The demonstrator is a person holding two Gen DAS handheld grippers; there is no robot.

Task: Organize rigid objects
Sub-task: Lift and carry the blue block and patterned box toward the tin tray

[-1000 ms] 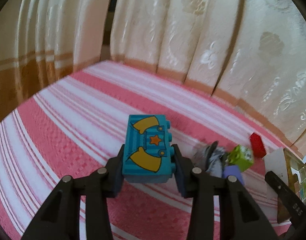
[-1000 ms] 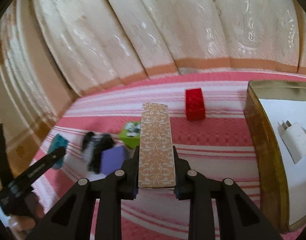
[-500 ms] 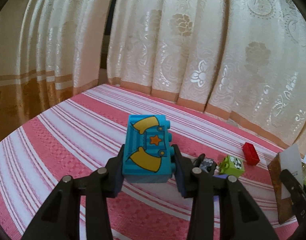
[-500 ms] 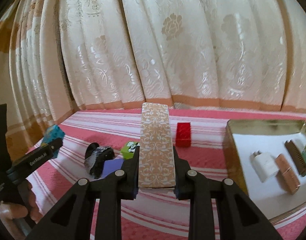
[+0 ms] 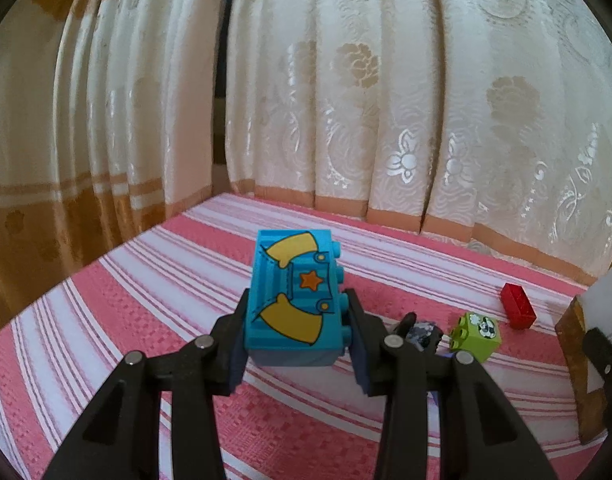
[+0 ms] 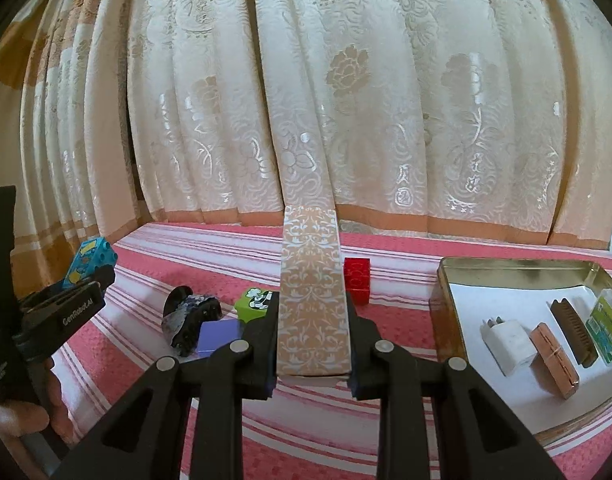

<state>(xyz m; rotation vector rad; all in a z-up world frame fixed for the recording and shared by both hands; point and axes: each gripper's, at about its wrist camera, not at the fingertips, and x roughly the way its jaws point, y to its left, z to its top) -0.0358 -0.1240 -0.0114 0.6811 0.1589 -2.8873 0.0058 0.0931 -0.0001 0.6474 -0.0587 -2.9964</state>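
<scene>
1. Plastic teal brick, studded, w/ yellow sleeves & orange star print, sits clamped in left hand-held gripper, raised above pink-striped woven surface.
2. Slim cardboard box, beige damask print, is gripped by right hand-held gripper, jaws nearly closed.
3. Metal tin, gold-rimmed, lies right of box; red brick just behind box; green cube & purple block to its left.

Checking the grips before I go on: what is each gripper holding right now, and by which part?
Left gripper clamps the blue toy brick by its near end's sides. Right gripper clamps the patterned box by its near end's long sides.
</scene>
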